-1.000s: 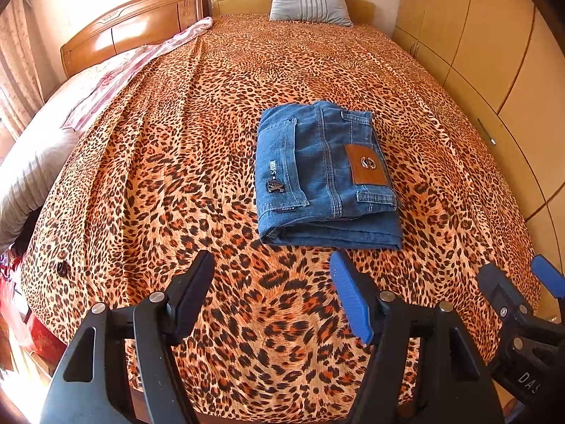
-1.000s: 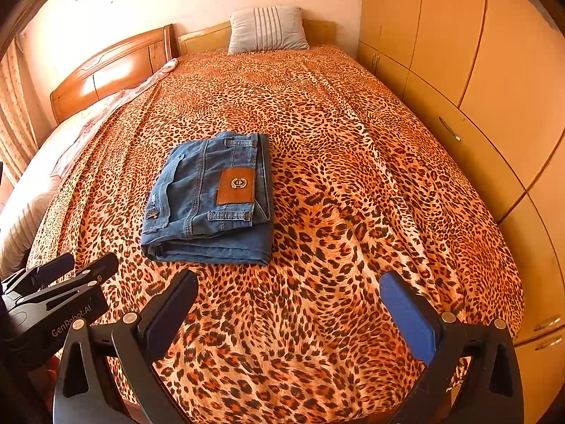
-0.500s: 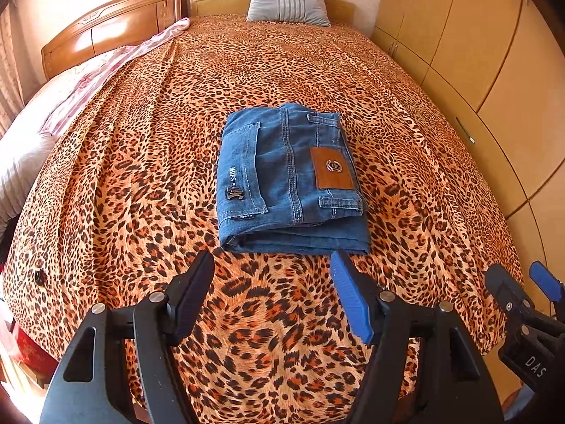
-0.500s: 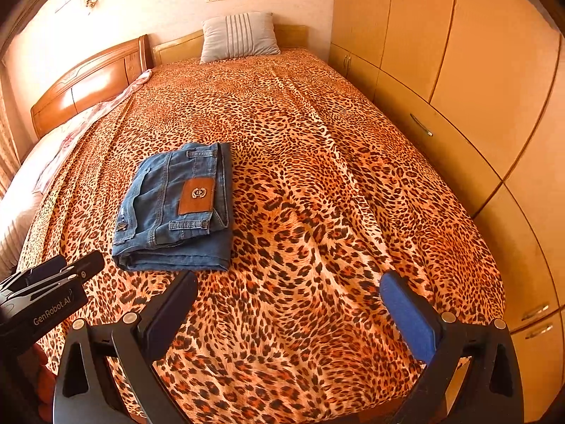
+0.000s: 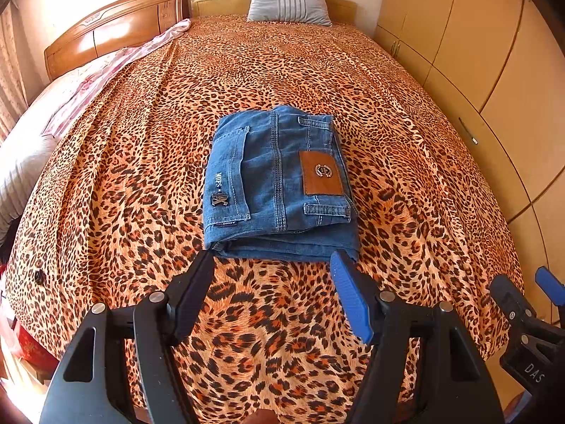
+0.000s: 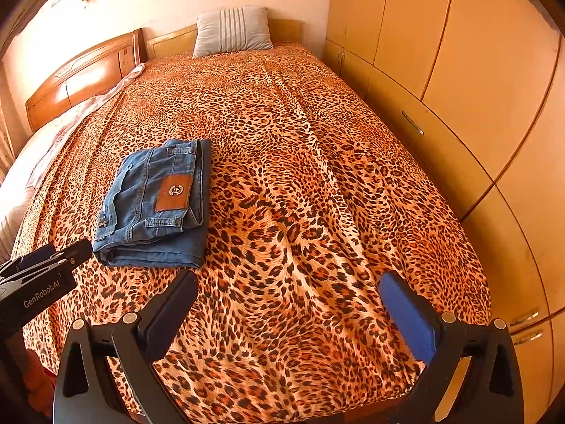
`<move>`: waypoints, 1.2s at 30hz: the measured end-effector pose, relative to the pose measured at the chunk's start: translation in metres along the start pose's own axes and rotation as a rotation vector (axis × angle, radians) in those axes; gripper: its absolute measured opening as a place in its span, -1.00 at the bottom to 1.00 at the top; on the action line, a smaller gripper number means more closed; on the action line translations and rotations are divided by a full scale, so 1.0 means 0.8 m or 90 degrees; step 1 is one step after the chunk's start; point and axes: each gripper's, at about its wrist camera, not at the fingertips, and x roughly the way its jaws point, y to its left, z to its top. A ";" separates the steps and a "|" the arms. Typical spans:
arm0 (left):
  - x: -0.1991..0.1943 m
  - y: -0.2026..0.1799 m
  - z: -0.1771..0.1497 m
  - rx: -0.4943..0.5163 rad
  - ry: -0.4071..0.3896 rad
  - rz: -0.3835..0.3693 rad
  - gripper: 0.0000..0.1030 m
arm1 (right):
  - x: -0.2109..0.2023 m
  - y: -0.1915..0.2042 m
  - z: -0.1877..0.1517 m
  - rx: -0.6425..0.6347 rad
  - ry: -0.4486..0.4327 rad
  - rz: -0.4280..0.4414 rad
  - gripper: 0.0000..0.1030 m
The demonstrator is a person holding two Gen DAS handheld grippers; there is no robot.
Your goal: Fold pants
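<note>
Your jeans (image 5: pixel 279 183) lie folded into a compact rectangle on the leopard-print bed (image 5: pixel 141 141), long axis running away from you toward the pillow (image 5: pixel 287 1). Your left gripper (image 5: pixel 272 282) hovers just short of their near folded edge, fingers spread and empty. Your right gripper (image 6: pixel 287 295) is also spread and empty, but the jeans sit forward and to its left, so your left hand is nearer.

Both grippers, left gripper (image 5: pixel 272 282) and right gripper (image 6: pixel 287 300), are black plastic with silver screws, one blue pad (image 6: pixel 409 311) each, and white lettering.
</note>
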 end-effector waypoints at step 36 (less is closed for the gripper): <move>0.011 -0.025 0.001 -0.012 0.033 0.047 0.32 | 0.040 -0.014 0.013 -0.036 0.023 0.052 0.99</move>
